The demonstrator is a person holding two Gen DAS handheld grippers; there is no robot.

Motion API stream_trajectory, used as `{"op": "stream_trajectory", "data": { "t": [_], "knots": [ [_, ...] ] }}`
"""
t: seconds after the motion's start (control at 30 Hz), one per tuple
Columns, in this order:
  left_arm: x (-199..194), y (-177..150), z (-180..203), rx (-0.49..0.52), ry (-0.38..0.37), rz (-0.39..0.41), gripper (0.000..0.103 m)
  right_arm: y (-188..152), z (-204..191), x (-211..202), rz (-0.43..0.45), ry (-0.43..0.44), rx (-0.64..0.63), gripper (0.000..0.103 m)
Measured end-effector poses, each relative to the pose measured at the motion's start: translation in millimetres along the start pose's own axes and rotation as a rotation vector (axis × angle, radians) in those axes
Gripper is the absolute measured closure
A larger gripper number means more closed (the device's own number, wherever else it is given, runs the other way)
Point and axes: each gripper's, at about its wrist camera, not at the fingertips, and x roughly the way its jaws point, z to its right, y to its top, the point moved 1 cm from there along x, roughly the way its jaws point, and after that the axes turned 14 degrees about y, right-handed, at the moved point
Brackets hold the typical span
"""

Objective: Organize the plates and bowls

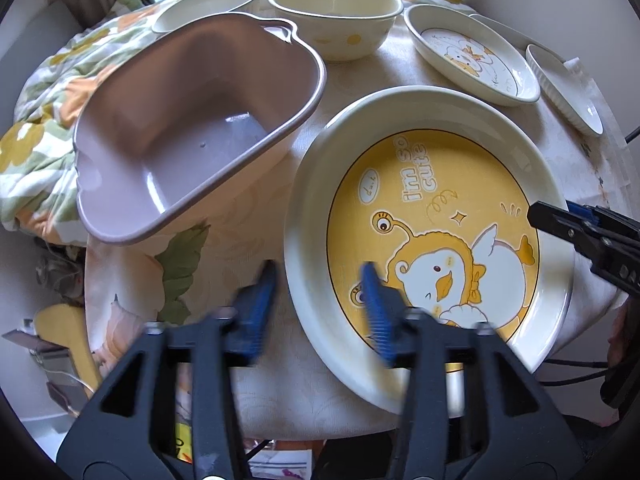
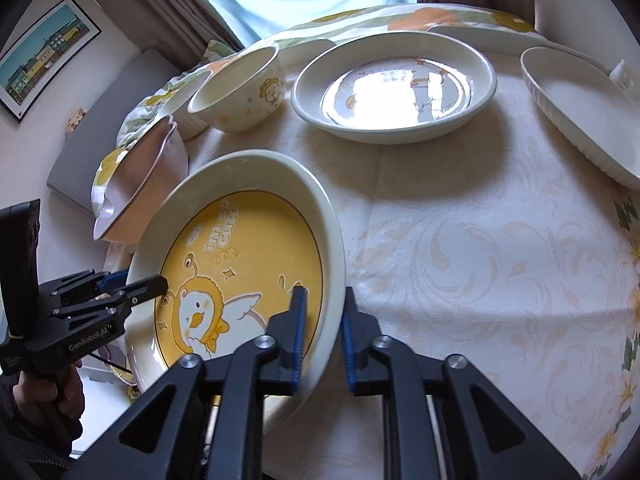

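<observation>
A large yellow cartoon plate (image 1: 432, 236) lies tilted at the table's near edge; it also shows in the right wrist view (image 2: 244, 264). My right gripper (image 2: 322, 332) is shut on its right rim, one blue pad inside and one outside. My left gripper (image 1: 316, 312) straddles the plate's left rim with a wide gap, open. A mauve tub (image 1: 192, 132) sits left of the plate. A cream bowl (image 1: 336, 16), a cartoon plate (image 1: 472, 56) and a white ribbed dish (image 1: 564, 88) stand farther back.
The table wears a floral cloth (image 2: 480, 240). Another white dish (image 1: 204, 4) stands at the back left. A flowered quilt (image 1: 36, 128) bunches at the left. Clutter and cables lie below the table's near edge (image 1: 60, 360).
</observation>
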Motion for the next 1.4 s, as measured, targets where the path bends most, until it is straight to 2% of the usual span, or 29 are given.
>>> {"op": "stream_trajectory", "data": {
  "t": [0.03, 0.07, 0.27, 0.4, 0.53, 0.57, 0.63, 0.67, 0.77, 0.9, 1.03, 1.17, 1.3, 1.4],
  "knots": [
    [-1.4, -0.7, -0.9, -0.005, 0.008, 0.010, 0.016, 0.1, -1.9, -0.1, 0.001, -0.002, -0.011, 0.043],
    [-3.9, -1.1, -1.3, -0.011, 0.015, 0.027, 0.014, 0.1, -3.5, 0.3, -0.001, 0.000, -0.017, 0.026],
    [-15.2, -1.1, -2.5, 0.001, 0.017, 0.028, 0.014, -1.0, -8.9, -8.4, 0.004, -0.004, -0.003, 0.025],
    [-46.1, 4.6, -5.1, 0.014, 0.014, 0.071, 0.014, 3.6, -19.7, -39.3, 0.058, -0.006, -0.002, 0.025],
    [-91.8, 23.8, -0.2, 0.050, 0.001, 0.178, 0.013, 10.7, -25.8, -84.8, 0.151, -0.033, 0.006, 0.025],
    [-106.5, 32.1, 4.9, 0.067, -0.004, 0.219, 0.013, 12.2, -25.9, -97.8, 0.182, -0.043, 0.011, 0.021],
    [-126.7, 44.6, 15.2, 0.096, -0.014, 0.283, 0.005, 15.0, -25.2, -122.6, 0.243, -0.068, 0.021, 0.006],
    [-137.4, 52.8, 21.2, 0.112, -0.029, 0.320, 0.002, 15.7, -24.5, -135.8, 0.278, -0.080, 0.023, 0.002],
    [-161.0, 77.2, 50.4, 0.169, -0.099, 0.405, 0.000, 17.9, -24.1, -172.2, 0.367, -0.126, 0.018, 0.002],
    [-180.2, 107.5, 91.1, 0.237, -0.156, 0.430, 0.000, 24.8, -16.8, -212.0, 0.428, -0.193, -0.001, 0.002],
    [-191.8, 135.6, 132.8, 0.293, -0.194, 0.421, 0.000, 38.2, 7.2, -238.4, 0.382, -0.261, 0.047, 0.002],
    [-193.9, 165.9, 172.6, 0.337, -0.227, 0.409, 0.000, 47.5, 42.1, -264.4, 0.425, -0.253, 0.115, 0.002],
    [-174.9, 198.5, 214.7, 0.379, -0.276, 0.362, 0.000, 51.9, 66.7, -268.4, 0.396, -0.326, 0.095, 0.002],
    [-147.9, 220.7, 237.5, 0.409, -0.306, 0.299, 0.000, 56.5, 94.9, -258.7, 0.367, -0.316, 0.151, 0.002]
  ]
}}
